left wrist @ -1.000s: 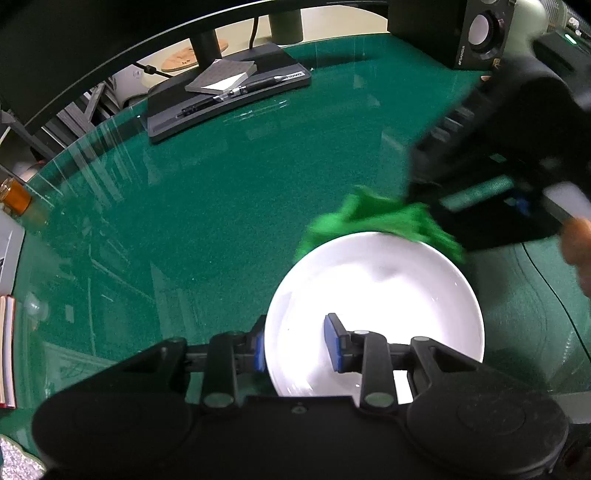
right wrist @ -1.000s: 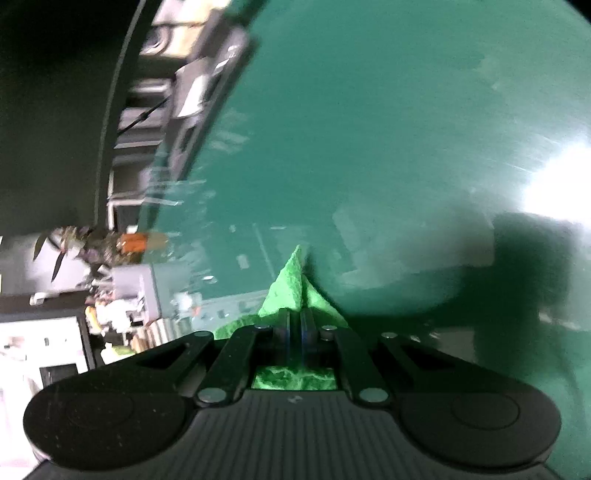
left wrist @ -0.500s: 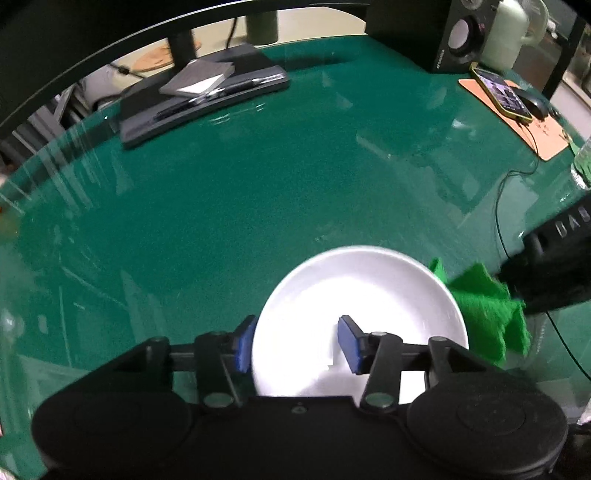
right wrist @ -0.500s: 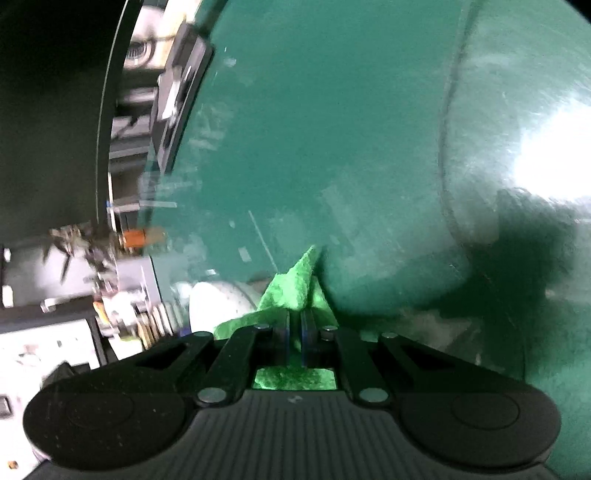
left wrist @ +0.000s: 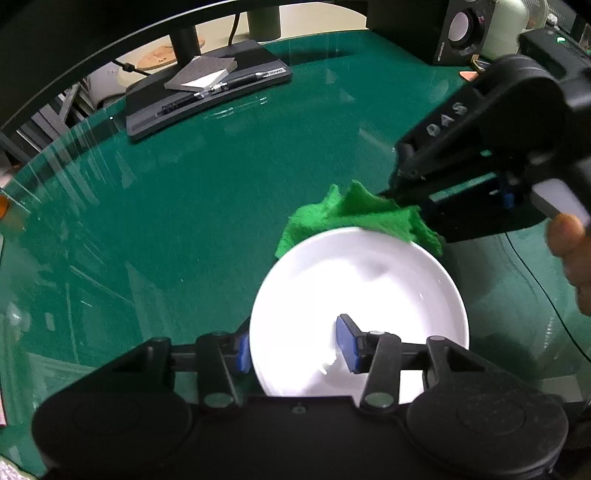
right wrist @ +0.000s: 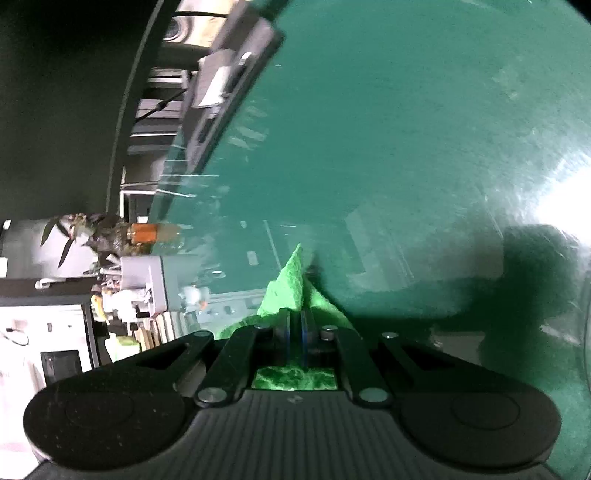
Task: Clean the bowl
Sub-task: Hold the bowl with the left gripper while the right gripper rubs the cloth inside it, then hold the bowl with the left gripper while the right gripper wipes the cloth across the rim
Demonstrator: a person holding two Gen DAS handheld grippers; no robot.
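Observation:
A white bowl (left wrist: 369, 280) sits low in the left wrist view. My left gripper (left wrist: 295, 349) is shut on its near rim, one blue pad inside the bowl and one outside. A green cloth (left wrist: 354, 218) lies against the bowl's far rim. My right gripper (left wrist: 397, 194) comes in from the right and is shut on the cloth. In the right wrist view the right gripper (right wrist: 295, 325) pinches the green cloth (right wrist: 291, 284) between closed fingers; the bowl is out of that view.
The green glass-topped table (left wrist: 184, 206) fills both views. A black monitor base (left wrist: 207, 92) with a grey pad and pen lies at the back. A speaker (left wrist: 458, 29) stands at the back right. A cable (left wrist: 535, 288) runs along the right.
The right gripper with the cloth has swung from the bowl's right side back to its far rim. The left gripper still holds the bowl.

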